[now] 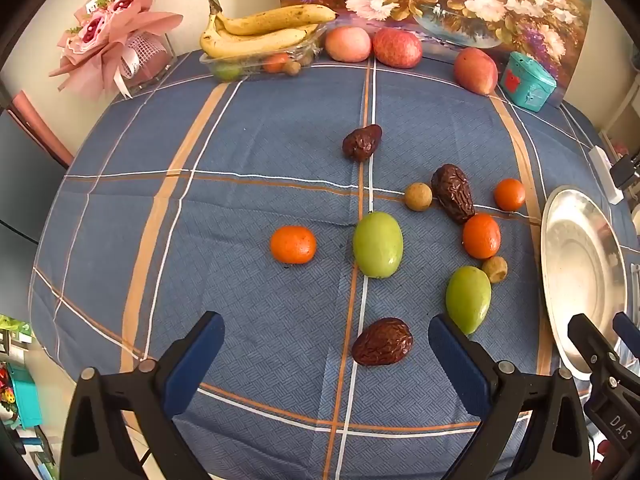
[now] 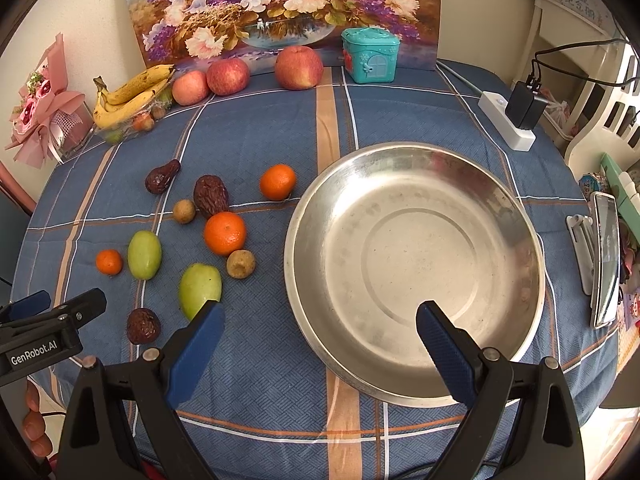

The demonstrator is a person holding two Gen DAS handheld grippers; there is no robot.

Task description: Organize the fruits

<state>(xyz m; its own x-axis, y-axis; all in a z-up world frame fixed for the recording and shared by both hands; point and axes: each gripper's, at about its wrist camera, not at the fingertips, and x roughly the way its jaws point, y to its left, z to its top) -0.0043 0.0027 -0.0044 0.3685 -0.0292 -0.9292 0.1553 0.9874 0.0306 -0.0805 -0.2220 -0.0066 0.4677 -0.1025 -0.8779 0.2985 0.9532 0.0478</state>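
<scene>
Small fruits lie loose on the blue plaid tablecloth: three oranges, two green fruits, three dark wrinkled dates and two small brown longans. An empty steel plate sits to their right; it also shows in the left wrist view. My left gripper is open and empty, just short of the nearest date. My right gripper is open and empty over the plate's near-left rim, its left finger beside a green fruit.
At the back stand a clear tray of bananas, three apples, a teal box, a flower painting and a pink bouquet. A power strip and a phone lie right of the plate.
</scene>
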